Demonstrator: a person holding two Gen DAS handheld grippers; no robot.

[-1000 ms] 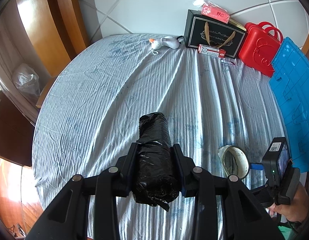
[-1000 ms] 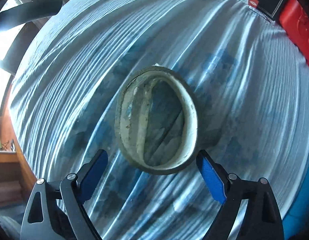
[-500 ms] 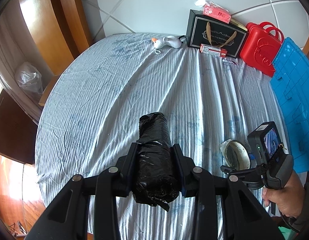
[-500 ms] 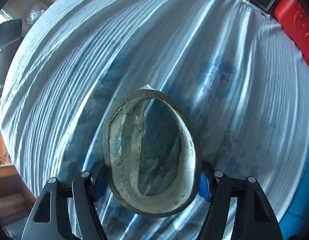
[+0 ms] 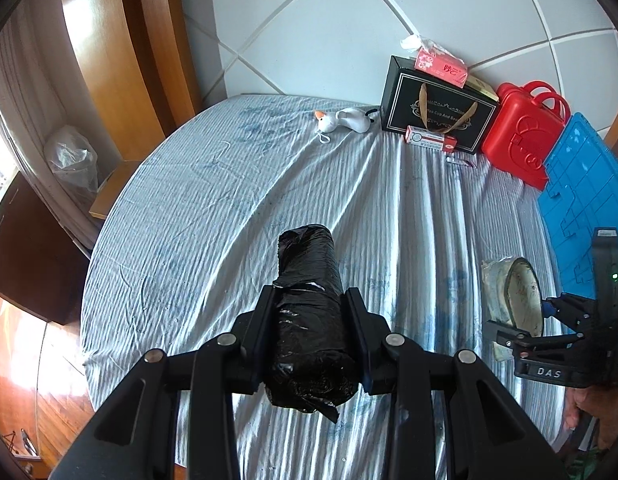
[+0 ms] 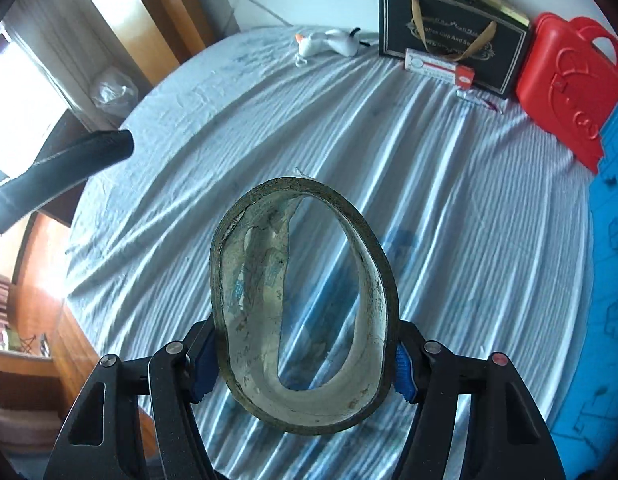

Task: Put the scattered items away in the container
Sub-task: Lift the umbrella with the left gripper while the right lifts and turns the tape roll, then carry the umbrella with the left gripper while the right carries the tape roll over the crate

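My left gripper [image 5: 309, 294] is shut on a black roll of plastic bags [image 5: 307, 264], held above the striped bed sheet [image 5: 229, 208]. My right gripper [image 6: 305, 364] has a worn, squashed tape roll [image 6: 245, 280] between its blue pads [image 6: 403, 372]. Its jaws are closing and press the ring into an oval, clear of the sheet. From the left wrist view, the right gripper [image 5: 523, 316] and the tape roll [image 5: 523, 292] hang at the right, beside the blue crate [image 5: 581, 200]. The same crate [image 6: 613, 280] fills the right edge of the right wrist view.
Along the headboard stand a red plastic case [image 5: 525, 140] and a black gift box [image 5: 437, 112] with a pink tissue pack [image 5: 441, 66] on top. A white goose toy [image 5: 345, 120] and a small red-and-white box [image 5: 431, 138] lie there too. The bed drops off at the left.
The right gripper closed on the tape roll and lifted it off the sheet. The left gripper rose a little with the black roll still in it.
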